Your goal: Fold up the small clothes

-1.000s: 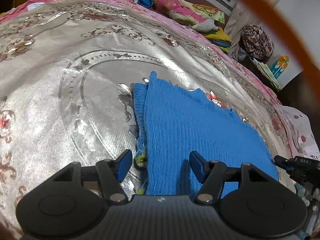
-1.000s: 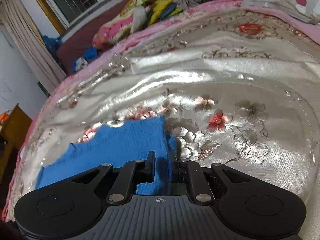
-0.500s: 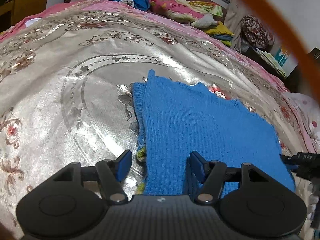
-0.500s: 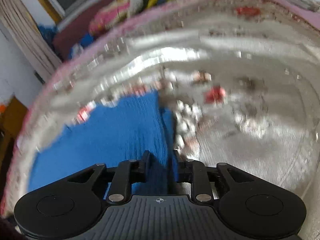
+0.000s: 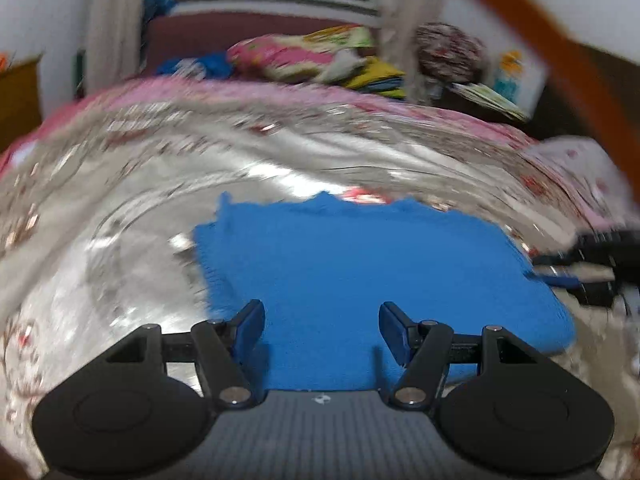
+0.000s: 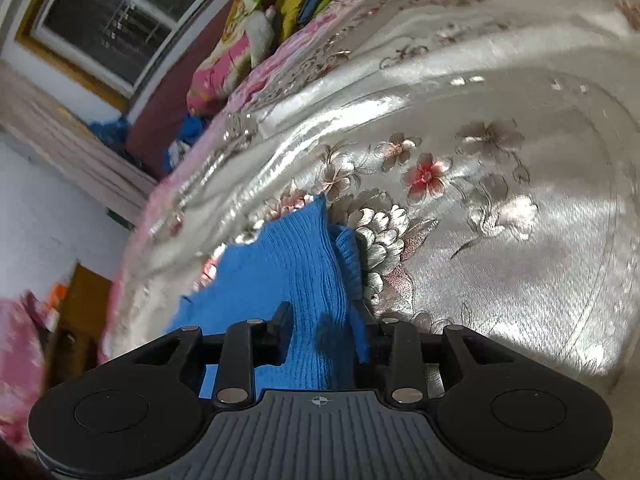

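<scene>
A: Knit (image 5: 360,264), blue, lies folded flat on the bed (image 5: 120,208), on its silver floral cover. Left view is motion-blurred. Running left to right: bare cover, then the knit's ribbed left edge, then the body of the knit, then the right hand-held gripper (image 5: 560,272) at the knit's far right edge.

B: Risks from here?

A: Judgement only. The cover is glossy, so the fold could slide or spring open if the right corner is dragged as the fingers come away. The ribbed edge in the right view looks bunched rather than square; that could leave an uneven fold. The knit may also catch on a pad and lift with it.

B: Left hand-held gripper (image 5: 322,322)?

A: Jaws stand wide, nothing between the pads; it hovers over the near edge of the knit and I see no contact.

B: Right hand-held gripper (image 6: 324,320), own view?

A: Jaws narrow, and they have just been opening. A ridge of the knit (image 6: 312,280) sits between the fingers. There is a small gap at the left finger; the right finger is close against the cloth. I read it as released, not clamped.
</scene>
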`<action>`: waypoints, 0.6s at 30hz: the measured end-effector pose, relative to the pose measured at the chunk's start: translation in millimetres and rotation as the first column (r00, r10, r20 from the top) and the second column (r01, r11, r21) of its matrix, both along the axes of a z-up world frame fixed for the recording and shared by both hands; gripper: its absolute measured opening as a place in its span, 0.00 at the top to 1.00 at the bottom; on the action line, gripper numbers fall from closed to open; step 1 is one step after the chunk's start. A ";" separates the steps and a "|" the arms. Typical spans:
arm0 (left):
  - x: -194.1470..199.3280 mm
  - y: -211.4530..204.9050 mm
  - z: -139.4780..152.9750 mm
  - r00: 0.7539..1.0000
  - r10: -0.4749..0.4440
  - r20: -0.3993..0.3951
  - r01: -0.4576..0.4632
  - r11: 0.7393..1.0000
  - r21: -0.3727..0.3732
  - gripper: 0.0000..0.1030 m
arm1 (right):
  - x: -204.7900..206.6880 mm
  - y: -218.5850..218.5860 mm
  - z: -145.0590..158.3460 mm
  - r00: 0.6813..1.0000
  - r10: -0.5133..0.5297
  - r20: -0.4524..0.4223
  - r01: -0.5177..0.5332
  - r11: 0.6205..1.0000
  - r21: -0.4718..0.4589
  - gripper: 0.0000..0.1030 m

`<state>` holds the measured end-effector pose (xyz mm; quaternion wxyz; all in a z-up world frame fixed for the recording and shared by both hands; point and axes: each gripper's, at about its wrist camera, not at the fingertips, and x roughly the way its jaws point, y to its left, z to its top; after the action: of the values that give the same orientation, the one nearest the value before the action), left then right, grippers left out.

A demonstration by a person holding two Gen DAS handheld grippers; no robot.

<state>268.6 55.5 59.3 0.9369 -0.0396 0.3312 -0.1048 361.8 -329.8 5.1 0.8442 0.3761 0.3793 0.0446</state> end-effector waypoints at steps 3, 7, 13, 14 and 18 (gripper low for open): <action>-12.6 -37.9 -3.5 0.994 -0.100 0.038 0.097 0.992 0.076 0.35 | -3.5 -10.8 -5.5 1.000 -0.008 -0.009 0.008 0.997 0.077 0.63; -32.2 -91.9 -16.0 0.969 -0.240 0.065 0.224 0.955 0.195 0.35 | -7.8 -21.0 -11.8 1.000 -0.012 -0.028 0.015 0.995 0.100 0.62; -55.7 -159.8 -37.2 0.903 -0.419 0.095 0.362 0.861 0.357 0.34 | -13.5 -33.3 -22.6 0.999 -0.009 -0.050 0.016 0.990 0.140 0.61; -57.9 -170.5 -41.0 0.891 -0.443 0.103 0.371 0.839 0.398 0.34 | -14.0 -34.7 -24.5 0.999 -0.010 -0.051 0.018 0.987 0.157 0.61; -59.1 -199.6 -51.5 0.866 -0.477 0.152 0.340 0.783 0.521 0.34 | -15.1 -39.7 -29.3 0.998 -0.013 -0.055 0.024 0.978 0.208 0.58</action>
<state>209.5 -144.1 7.9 0.9079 0.2809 0.2134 -0.2266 346.8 -369.5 -24.2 0.7901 0.4669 0.3915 0.0659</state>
